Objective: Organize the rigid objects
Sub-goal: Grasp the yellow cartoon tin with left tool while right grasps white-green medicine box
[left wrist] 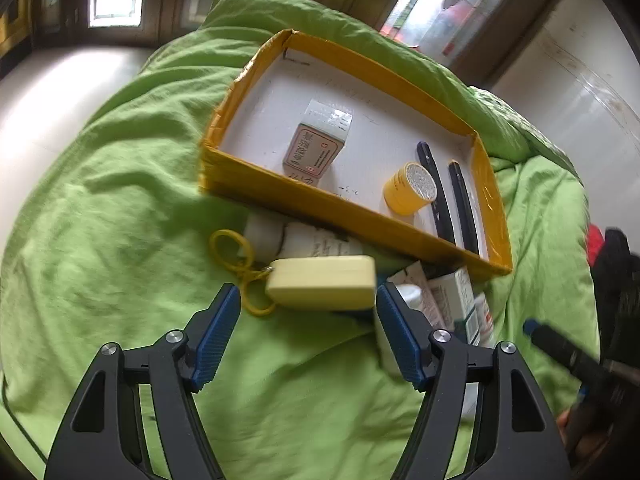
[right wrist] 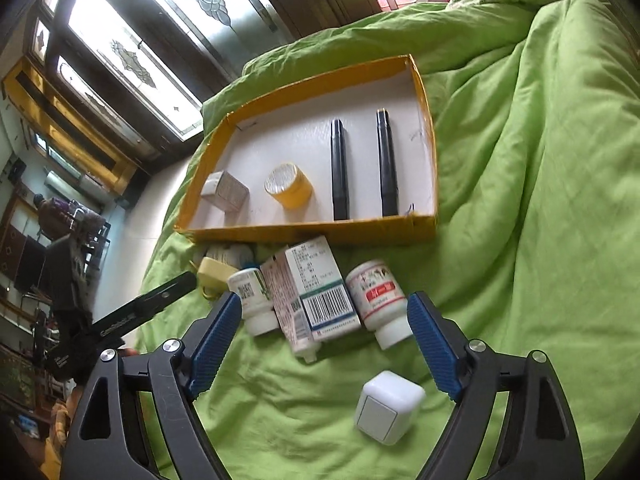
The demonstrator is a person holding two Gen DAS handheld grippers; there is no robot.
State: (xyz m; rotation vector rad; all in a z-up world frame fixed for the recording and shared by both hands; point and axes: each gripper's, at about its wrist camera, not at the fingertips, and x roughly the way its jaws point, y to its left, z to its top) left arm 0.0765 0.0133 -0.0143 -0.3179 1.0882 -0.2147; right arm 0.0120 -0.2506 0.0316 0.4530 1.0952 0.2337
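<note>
On my left side, the left gripper [left wrist: 308,332] has its jaws spread wide and grips nothing. Just ahead of its tips lies the cream case [left wrist: 322,282], long axis crosswise to my fingers, running from one blue pad toward the other. Its right end looks touching or nearly touching the right pad; on the left there is a clear gap. A yellow ring clip [left wrist: 236,258] hangs off its left end, lying on the green quilt [left wrist: 100,208]. So I judge the left gripper the nearer one for that case; closing along its length looks awkward, and I would rather turn the wrist and pinch across the short side.

Beyond it sits the yellow tray [left wrist: 328,208], already holding a small carton [left wrist: 316,148], a yellow tape roll [left wrist: 412,188] and two black pens [left wrist: 448,200] lying parallel by the right wall.

On the right, the right gripper [right wrist: 324,344] is likewise spread wide and bare. Between and just past its tips are a white bottle [right wrist: 254,300], a barcoded medicine box [right wrist: 320,292] and a red-labelled bottle [right wrist: 378,300], all with long axes pointing roughly back toward me. A white cube [right wrist: 388,408] rests nearer, between the finger arms, touching neither
</note>
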